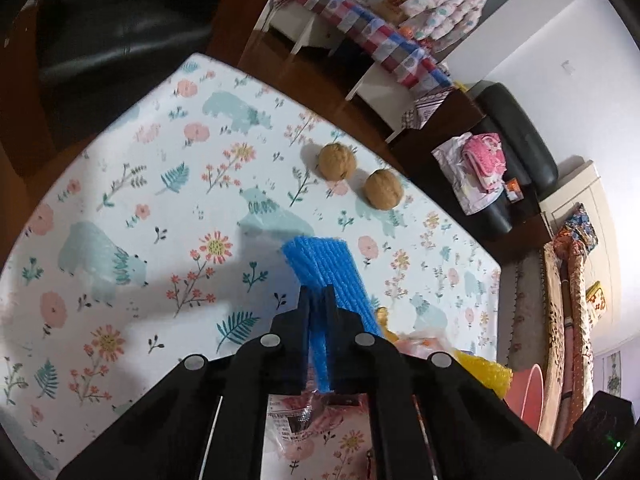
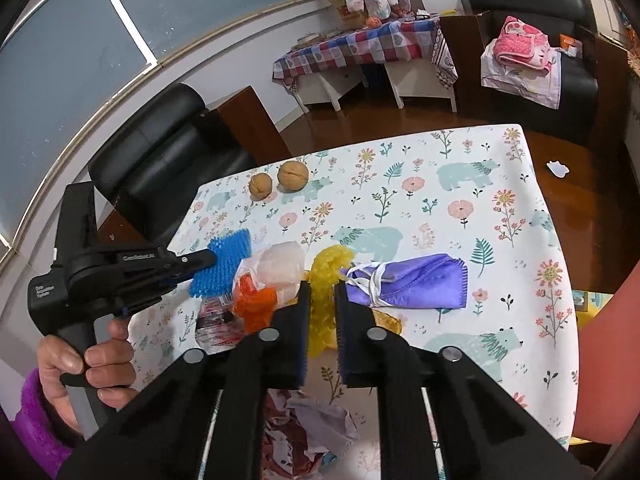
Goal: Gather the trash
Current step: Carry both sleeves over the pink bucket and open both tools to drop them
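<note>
My left claw [image 1: 317,294] is clamped on the blue net [image 1: 320,264], lifted off the table [image 1: 140,184] for disposal, while my right claw [image 2: 322,294] pinches the yellow net [image 2: 326,280] beside the mask [image 2: 416,284].

Square table [image 2: 520,216] under a white cloth printed with teal bears, pink flowers and ferns. Far ahead of the right claw, toward the table's back-left corner: two walnuts [image 2: 280,182], just beside each other. Just right of the claw's tips: a purple cloth mask [image 2: 416,284], lying flat. Left of the tips: a heap of wrappers, clear, white and orange [image 2: 256,292]. Beneath the claw, near the front edge: crumpled paper scraps [image 2: 316,432].
</note>
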A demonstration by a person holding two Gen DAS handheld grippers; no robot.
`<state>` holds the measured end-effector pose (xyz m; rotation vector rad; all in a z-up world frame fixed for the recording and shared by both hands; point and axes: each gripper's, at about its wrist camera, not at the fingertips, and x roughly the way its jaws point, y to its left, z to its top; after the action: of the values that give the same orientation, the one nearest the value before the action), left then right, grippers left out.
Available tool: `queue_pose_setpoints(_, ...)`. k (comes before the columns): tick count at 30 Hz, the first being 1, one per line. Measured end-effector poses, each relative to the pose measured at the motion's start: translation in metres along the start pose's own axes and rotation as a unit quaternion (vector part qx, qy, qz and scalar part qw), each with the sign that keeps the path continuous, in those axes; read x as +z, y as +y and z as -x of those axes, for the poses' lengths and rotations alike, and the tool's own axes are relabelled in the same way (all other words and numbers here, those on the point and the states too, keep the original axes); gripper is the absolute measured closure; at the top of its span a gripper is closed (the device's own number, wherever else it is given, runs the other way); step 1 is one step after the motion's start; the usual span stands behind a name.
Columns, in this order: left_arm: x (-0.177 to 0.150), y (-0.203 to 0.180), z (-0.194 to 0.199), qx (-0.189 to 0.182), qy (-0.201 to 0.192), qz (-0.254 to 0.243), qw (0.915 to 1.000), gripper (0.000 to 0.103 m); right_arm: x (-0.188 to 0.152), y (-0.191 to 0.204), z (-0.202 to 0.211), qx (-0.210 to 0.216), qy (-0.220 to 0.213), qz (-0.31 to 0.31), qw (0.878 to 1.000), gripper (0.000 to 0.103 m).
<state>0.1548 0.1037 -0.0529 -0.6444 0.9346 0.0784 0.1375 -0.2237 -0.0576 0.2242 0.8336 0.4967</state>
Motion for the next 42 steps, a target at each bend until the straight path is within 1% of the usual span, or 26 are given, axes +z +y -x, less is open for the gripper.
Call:
queue_pose_setpoints(3,-0.002,-0.004,0.017,-0.009,-0.016,-0.011,0.9998,0.098,0.000,0.002,0.011,0.006,-0.015,0.001,1.000,0.093)
queue_pose_setpoints(7,-0.006,-0.015,0.042,-0.015,-0.039,-0.031,0.9986,0.098,0.003,0.001,0.038,0.010,-0.045,0.002,0.999,0.093)
queue_pose_setpoints(10,-0.011,-0.028,0.064,-0.029,-0.056,-0.049,0.9968,0.098,0.004,-0.003,0.061,0.009,-0.067,-0.002,0.998,0.093)
queue_pose_setpoints(14,-0.025,-0.058,0.087,-0.053,-0.064,-0.083,0.9931,0.098,0.001,-0.015,0.096,-0.007,-0.097,-0.005,0.995,0.093)
queue_pose_setpoints(18,-0.045,-0.094,0.097,-0.081,-0.062,-0.112,0.9884,0.098,-0.006,-0.037,0.129,-0.036,-0.117,-0.020,0.992,0.093)
queue_pose_setpoints(24,-0.082,-0.150,0.096,-0.111,-0.045,-0.163,0.9793,0.098,-0.020,-0.077,0.172,-0.083,-0.137,-0.046,0.986,0.093)
queue_pose_setpoints(31,-0.133,-0.225,0.078,-0.142,-0.008,-0.225,0.9640,0.098,-0.038,-0.127,0.213,-0.146,-0.156,-0.076,0.974,0.093)
queue_pose_setpoints(36,-0.167,-0.269,0.059,-0.155,0.021,-0.262,0.9522,0.098,-0.053,-0.163,0.229,-0.178,-0.155,-0.102,0.966,0.093)
queue_pose_setpoints(38,-0.182,-0.286,0.049,-0.156,0.032,-0.279,0.9471,0.098,-0.057,-0.173,0.231,-0.186,-0.152,-0.108,0.965,0.093)
queue_pose_setpoints(42,-0.204,-0.309,0.026,-0.152,0.052,-0.301,0.9401,0.098,-0.066,-0.192,0.233,-0.198,-0.146,-0.121,0.962,0.093)
